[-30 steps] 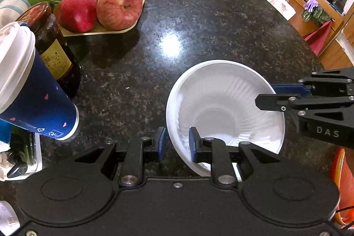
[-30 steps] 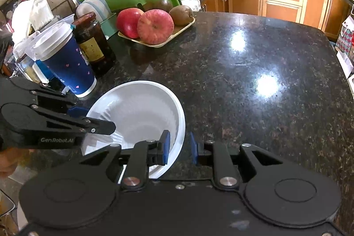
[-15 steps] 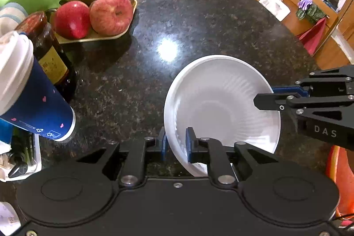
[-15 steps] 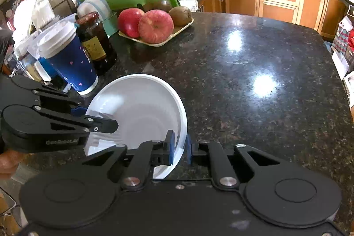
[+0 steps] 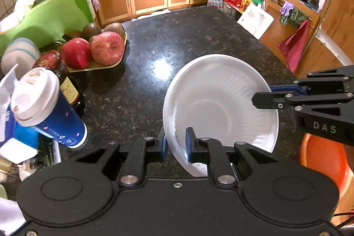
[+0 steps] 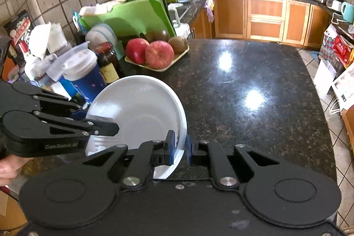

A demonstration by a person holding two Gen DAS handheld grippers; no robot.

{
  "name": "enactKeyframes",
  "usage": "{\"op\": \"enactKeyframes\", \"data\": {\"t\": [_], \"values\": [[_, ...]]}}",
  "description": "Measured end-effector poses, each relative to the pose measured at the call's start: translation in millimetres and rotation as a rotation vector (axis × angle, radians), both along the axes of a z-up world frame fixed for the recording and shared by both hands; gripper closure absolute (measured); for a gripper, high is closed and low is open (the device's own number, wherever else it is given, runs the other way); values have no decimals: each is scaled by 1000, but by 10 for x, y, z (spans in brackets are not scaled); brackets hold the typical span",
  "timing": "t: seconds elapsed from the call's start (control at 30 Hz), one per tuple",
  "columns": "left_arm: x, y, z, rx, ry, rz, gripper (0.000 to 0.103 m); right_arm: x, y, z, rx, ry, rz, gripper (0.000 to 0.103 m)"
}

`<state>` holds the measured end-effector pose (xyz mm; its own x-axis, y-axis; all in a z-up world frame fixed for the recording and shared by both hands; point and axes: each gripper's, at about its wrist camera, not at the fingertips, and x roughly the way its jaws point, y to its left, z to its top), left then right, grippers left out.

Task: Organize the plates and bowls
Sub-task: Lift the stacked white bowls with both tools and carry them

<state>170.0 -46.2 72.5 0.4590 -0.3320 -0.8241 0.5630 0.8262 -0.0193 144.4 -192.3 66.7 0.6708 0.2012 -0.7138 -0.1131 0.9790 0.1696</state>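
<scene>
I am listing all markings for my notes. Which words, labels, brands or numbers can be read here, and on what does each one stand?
"DAS": on the right hand-held gripper.
"GenRobot.AI", blurred: on the left hand-held gripper.
Blue cup: print too small.
Dark jar: label unreadable.
White bowl: no text.

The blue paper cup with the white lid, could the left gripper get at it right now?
Probably not: the left gripper is shut on the white bowl's rim, as is the right gripper. The blue cup stands unobstructed nearby.
</scene>
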Motion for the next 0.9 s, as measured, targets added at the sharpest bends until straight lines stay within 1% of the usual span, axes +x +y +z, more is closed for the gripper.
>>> {"op": "enactKeyframes", "data": {"t": [0.13,0.27,0.43,0.57,0.73,0.9], "values": [[-166,94,144,-13,-18,-13,81,-266,111,189,-13,-42,-10,90],[-368,185,244,0,-54,-15,81,-533,266,327,-27,-69,-10,90],[-572,346,278,9,-47,2,81,-813,488,402,-40,-88,10,90],[-716,461,252,15,-40,14,81,-957,621,357,-18,-71,19,90],[-897,579,184,32,-27,18,81,-1102,747,225,-1,-25,35,90],[-1033,620,83,44,-16,1,81,-1174,792,56,11,36,25,90]]}}
